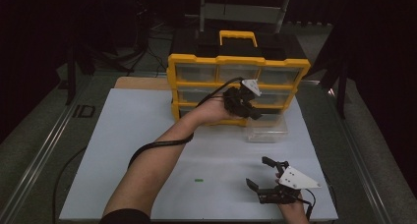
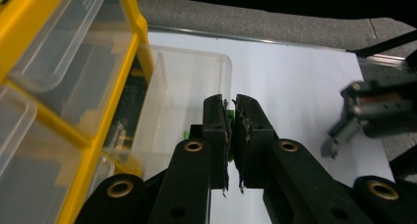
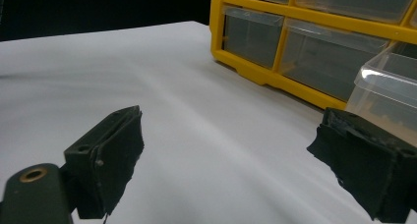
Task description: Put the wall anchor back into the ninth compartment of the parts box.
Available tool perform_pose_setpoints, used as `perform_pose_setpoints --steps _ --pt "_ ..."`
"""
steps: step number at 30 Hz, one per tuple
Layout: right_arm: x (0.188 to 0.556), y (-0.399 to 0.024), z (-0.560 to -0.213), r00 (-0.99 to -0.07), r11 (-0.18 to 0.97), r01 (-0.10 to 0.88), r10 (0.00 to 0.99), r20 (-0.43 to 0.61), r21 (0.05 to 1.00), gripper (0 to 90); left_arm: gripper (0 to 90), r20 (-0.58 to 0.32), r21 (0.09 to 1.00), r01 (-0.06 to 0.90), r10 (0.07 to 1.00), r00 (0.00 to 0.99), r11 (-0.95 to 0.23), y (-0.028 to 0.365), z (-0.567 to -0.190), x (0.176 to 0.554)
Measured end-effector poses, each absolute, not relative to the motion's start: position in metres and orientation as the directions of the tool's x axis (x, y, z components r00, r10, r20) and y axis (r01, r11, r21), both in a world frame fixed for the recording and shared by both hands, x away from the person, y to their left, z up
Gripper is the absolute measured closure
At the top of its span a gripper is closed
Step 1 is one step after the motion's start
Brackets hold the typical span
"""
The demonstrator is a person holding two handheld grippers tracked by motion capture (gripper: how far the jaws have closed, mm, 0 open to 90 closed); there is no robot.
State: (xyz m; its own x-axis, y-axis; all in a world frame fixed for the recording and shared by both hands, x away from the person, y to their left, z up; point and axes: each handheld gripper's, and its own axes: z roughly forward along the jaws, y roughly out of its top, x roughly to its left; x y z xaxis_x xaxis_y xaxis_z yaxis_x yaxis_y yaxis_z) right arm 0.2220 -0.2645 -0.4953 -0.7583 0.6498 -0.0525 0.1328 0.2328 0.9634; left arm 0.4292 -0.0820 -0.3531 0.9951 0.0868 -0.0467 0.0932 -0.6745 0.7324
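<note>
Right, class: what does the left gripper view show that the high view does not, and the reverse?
Left gripper view: a small green piece pinched between the shut jaws of the left tool.
High view: the yellow carry handle, the person's bare forearm, and a loose green chip lying on the white tabletop.
Both: the yellow organiser with clear drawers, the pulled-out clear plastic drawer and the open right tool.
</note>
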Motion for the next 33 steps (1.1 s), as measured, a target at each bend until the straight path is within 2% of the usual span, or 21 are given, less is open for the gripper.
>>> perform_pose_setpoints --steps 8,18,33 --pt "0.222 -0.264 -0.495 -0.759 0.229 0.137 0.65 -0.046 0.964 10.0 84.8 -0.047 0.74 0.111 0.113 0.992 -0.663 -0.098 -0.36 0.438" --pt "0.222 -0.265 -0.495 -0.763 0.224 0.135 0.645 -0.043 0.965 10.0 84.7 -0.051 0.7 0.152 0.163 0.985 -0.698 -0.115 -0.376 0.448" --pt "0.222 -0.264 -0.495 -0.767 0.231 0.134 0.639 -0.047 0.964 10.0 84.3 -0.056 0.647 0.174 0.181 0.982 -0.742 -0.131 -0.401 0.451"
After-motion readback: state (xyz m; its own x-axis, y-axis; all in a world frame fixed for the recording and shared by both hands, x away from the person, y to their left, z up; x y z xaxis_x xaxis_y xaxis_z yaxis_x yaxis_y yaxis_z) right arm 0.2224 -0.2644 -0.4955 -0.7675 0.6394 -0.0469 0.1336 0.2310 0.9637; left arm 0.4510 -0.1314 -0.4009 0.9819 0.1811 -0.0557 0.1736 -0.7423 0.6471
